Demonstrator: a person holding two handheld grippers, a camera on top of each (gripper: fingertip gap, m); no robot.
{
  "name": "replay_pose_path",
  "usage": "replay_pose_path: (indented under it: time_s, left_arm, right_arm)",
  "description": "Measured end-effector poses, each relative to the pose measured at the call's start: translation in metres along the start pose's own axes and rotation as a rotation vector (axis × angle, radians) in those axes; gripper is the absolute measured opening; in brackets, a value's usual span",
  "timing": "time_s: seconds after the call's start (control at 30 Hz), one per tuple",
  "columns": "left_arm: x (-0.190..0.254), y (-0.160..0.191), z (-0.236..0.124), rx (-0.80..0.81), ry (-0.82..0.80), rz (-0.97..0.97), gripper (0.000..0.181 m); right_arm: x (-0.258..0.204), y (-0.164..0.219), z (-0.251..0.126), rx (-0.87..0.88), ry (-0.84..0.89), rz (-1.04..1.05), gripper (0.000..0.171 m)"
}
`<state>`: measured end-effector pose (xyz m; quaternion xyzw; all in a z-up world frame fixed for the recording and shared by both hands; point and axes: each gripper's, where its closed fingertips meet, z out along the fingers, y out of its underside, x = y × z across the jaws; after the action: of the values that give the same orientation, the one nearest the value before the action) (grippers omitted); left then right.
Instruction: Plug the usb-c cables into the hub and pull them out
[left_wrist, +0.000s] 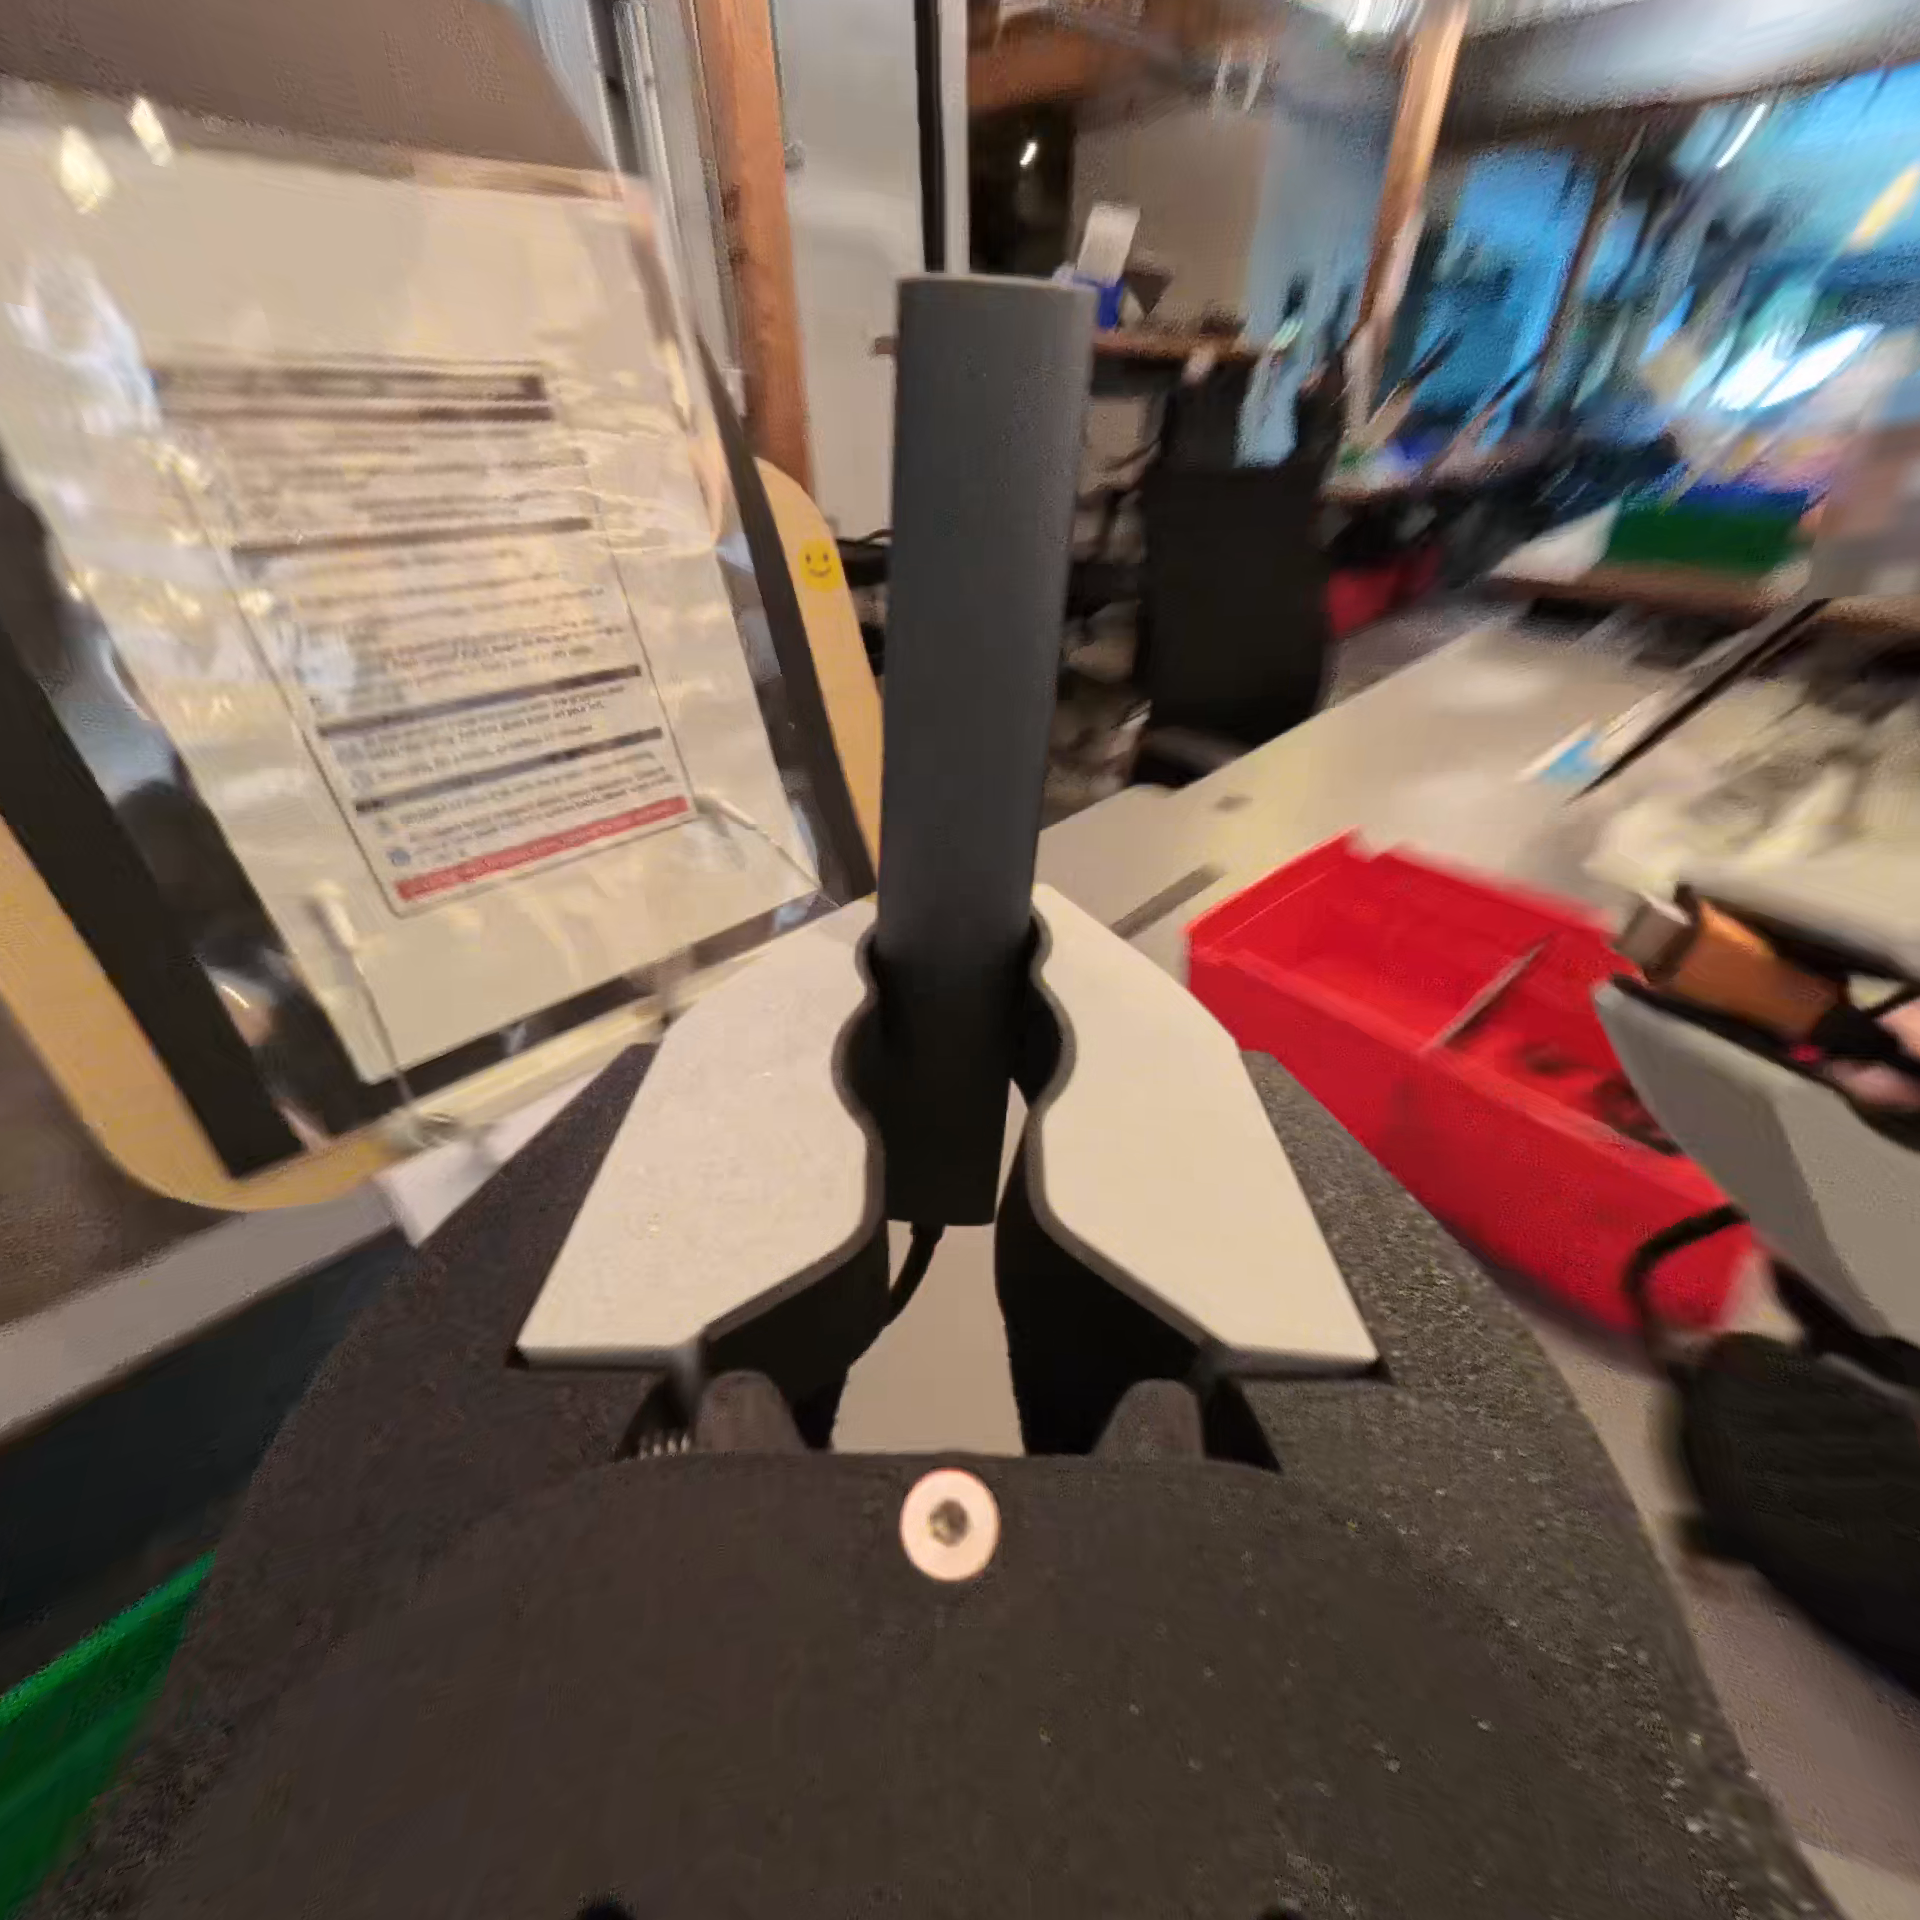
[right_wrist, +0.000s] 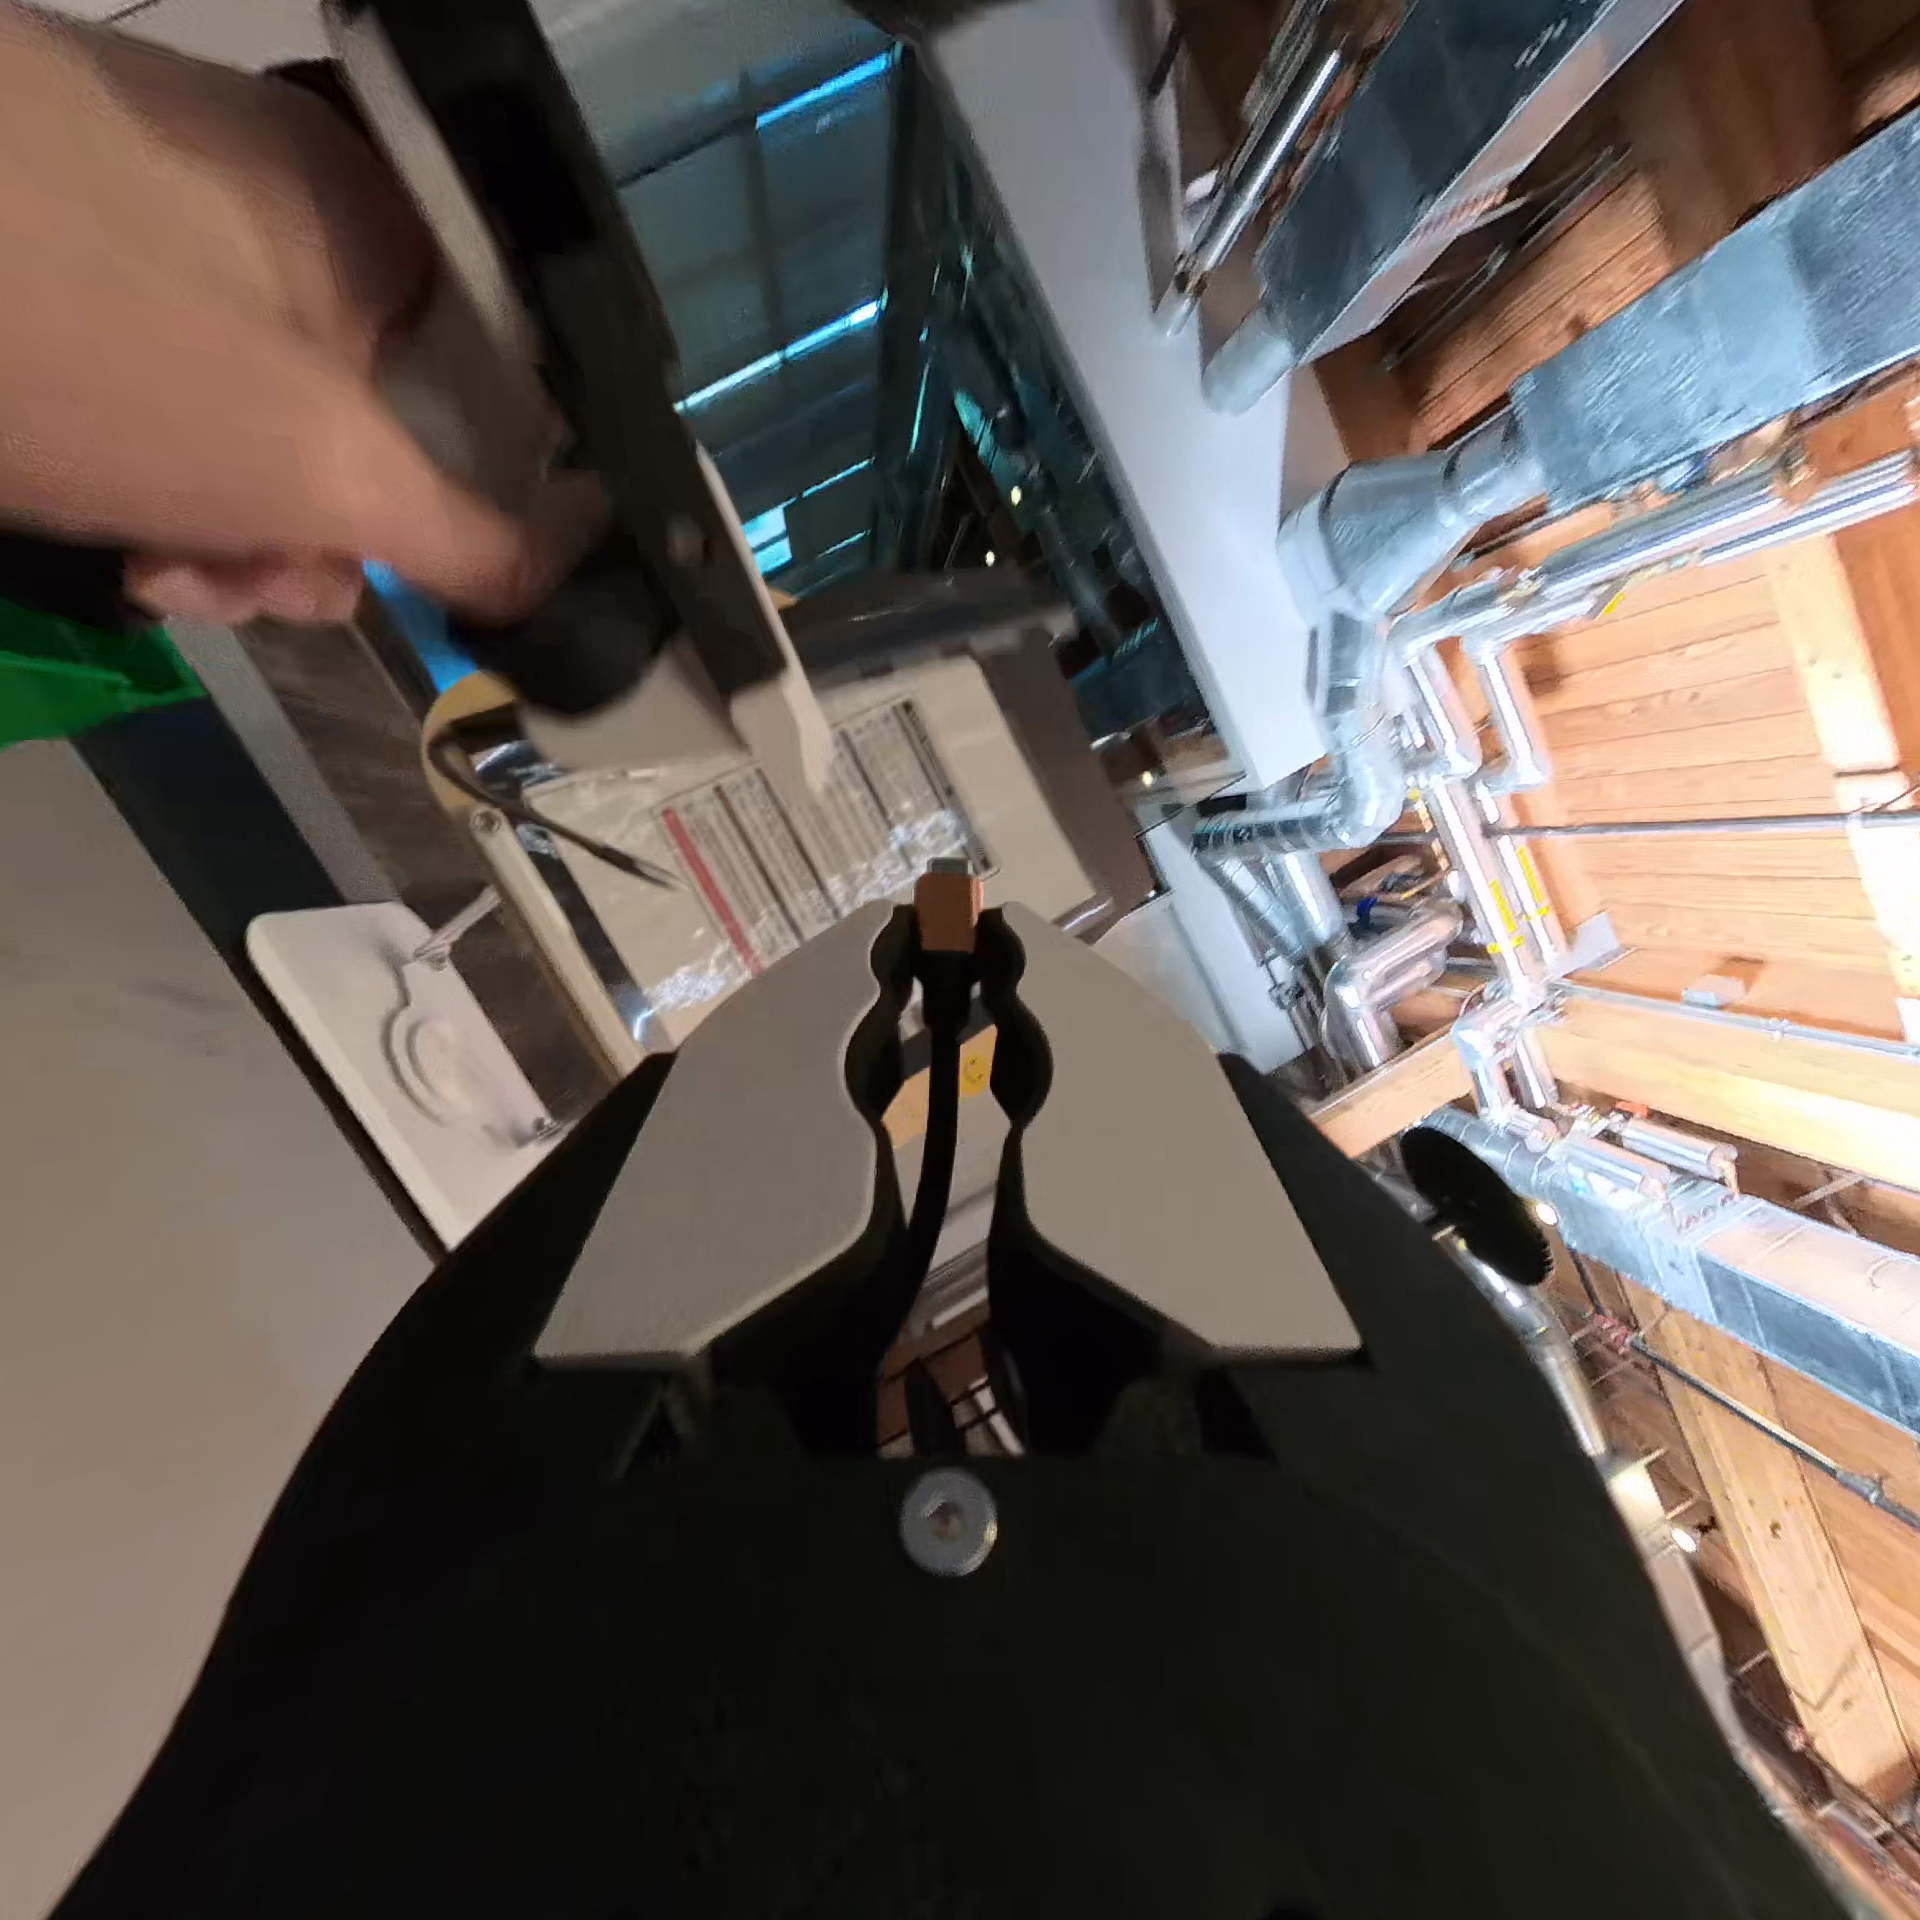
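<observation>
My left gripper (left_wrist: 951, 940) is shut on a long dark grey hub (left_wrist: 982, 644) that sticks straight out past the fingertips; a thin black lead hangs from its near end. My right gripper (right_wrist: 948, 920) is shut on a copper-coloured usb-c plug (right_wrist: 945, 914) whose black cable (right_wrist: 938, 1122) runs back between the fingers. In the left wrist view the right gripper (left_wrist: 1642, 940) shows at the right edge with the same copper plug (left_wrist: 1730, 971), well apart from the hub. In the right wrist view the left gripper (right_wrist: 790, 727) and the hand (right_wrist: 208, 364) holding it show at upper left.
A clear acrylic stand with a printed sheet (left_wrist: 416, 623) is at the left on the grey table (left_wrist: 1382, 769). A red bin (left_wrist: 1455, 1070) lies at the right, a green bin (left_wrist: 73, 1725) at lower left. The right wrist view is tilted towards ceiling pipes (right_wrist: 1455, 727). Spacing between my two grippers at the tips: around 10 cm.
</observation>
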<state>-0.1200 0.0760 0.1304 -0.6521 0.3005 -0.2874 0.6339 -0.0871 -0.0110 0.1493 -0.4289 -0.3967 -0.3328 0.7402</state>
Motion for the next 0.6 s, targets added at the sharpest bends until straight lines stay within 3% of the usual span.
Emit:
replay_pose_path:
  time_s: [0.07,0.23,0.3,0.43,0.5,0.6]
  left_arm:
    - [-0.017,-0.024,-0.028,0.085,0.141,-0.188,0.019]
    - [-0.013,-0.037,-0.050,0.091,0.213,-0.133,0.019]
    - [0.001,-0.032,-0.046,0.051,0.246,-0.089,0.019]
    - [0.020,-0.021,-0.037,-0.022,0.243,0.007,0.019]
    - [0.029,-0.016,-0.033,-0.054,0.255,0.035,0.019]
    - [0.041,-0.008,-0.026,-0.100,0.268,0.068,0.019]
  right_arm:
    - [0.008,-0.009,-0.004,0.018,0.017,0.008,0.014]
    - [0.022,0.003,-0.003,-0.034,-0.025,0.052,0.013]
    - [0.047,0.021,-0.008,-0.062,-0.031,0.092,0.013]
    - [0.152,0.076,-0.055,0.042,0.109,0.458,0.013]
    - [0.169,0.101,-0.076,0.121,0.027,0.532,0.012]
    - [0.156,0.142,-0.093,0.168,-0.090,0.418,0.013]
